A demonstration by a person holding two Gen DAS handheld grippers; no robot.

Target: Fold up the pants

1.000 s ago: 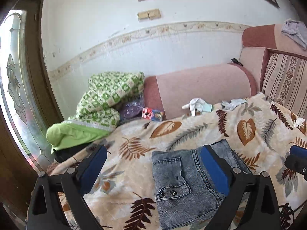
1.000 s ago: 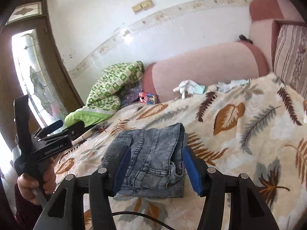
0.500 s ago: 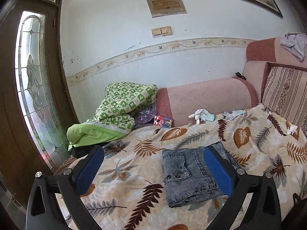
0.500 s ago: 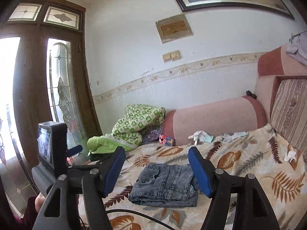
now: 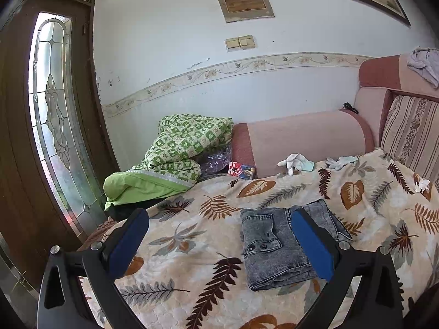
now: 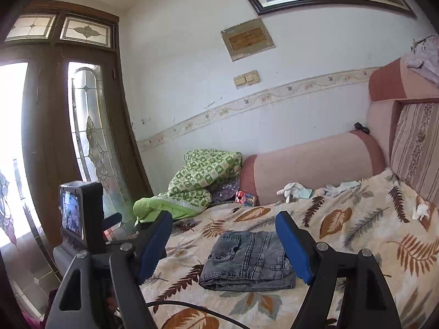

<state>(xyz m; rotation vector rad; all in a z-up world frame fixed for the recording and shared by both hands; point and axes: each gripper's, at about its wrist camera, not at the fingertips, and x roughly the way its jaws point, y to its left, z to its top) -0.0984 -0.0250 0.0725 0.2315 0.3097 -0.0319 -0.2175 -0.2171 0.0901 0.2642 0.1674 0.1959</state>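
Observation:
The grey denim pants (image 5: 277, 244) lie folded in a compact stack on the leaf-patterned blanket (image 5: 192, 244); they also show in the right wrist view (image 6: 247, 260). My left gripper (image 5: 219, 235) is open and empty, held back from the pants and above the blanket. My right gripper (image 6: 225, 244) is open and empty, also held back from the pants. The left gripper's body with its small screen (image 6: 79, 213) shows at the left of the right wrist view.
A green quilt (image 5: 181, 150) is piled at the far left of the couch. A pink bolster (image 5: 301, 139) runs along the wall, with white gloves (image 5: 296, 161) and a small colourful box (image 5: 241, 170) by it. A striped cushion (image 5: 411, 131) stands right. A glass door (image 5: 55, 126) is left.
Both grippers have pulled back and up from the folded pants, which now look smaller and farther away. The pants have stayed in place.

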